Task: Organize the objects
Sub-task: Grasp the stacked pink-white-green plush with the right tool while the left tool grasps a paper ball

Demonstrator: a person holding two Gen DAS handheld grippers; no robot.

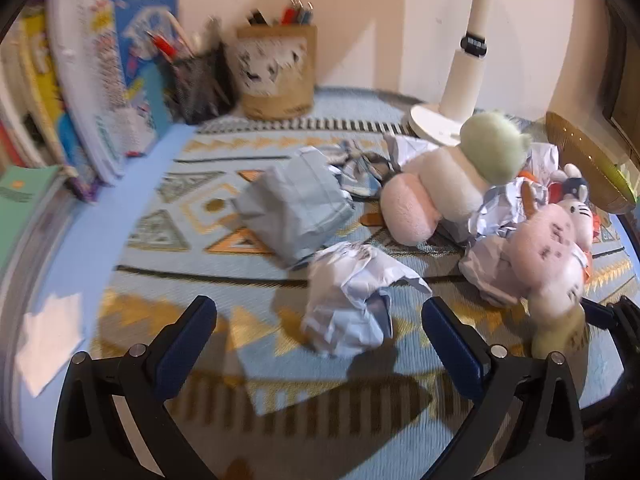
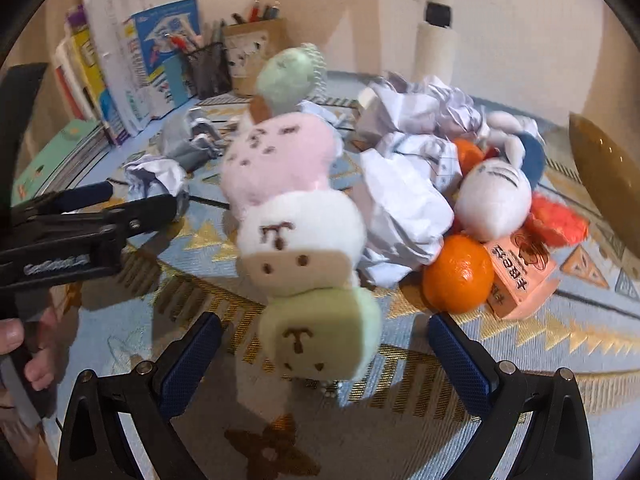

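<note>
Crumpled paper [image 1: 352,300] sits before the wide-open left tool [image 1: 320,320] (right tool [image 2: 324,344] likewise spread, untouching).

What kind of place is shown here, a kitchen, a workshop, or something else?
Most likely a study desk at home: books stand against the wall, two pen holders hold pens, and a white desk lamp stands on the patterned mat.

Cream wall [image 1: 360,8] behind; patterned blue tablecloth [image 1: 208,208]; white lamp post [image 1: 472,40] casting shadows.
</note>
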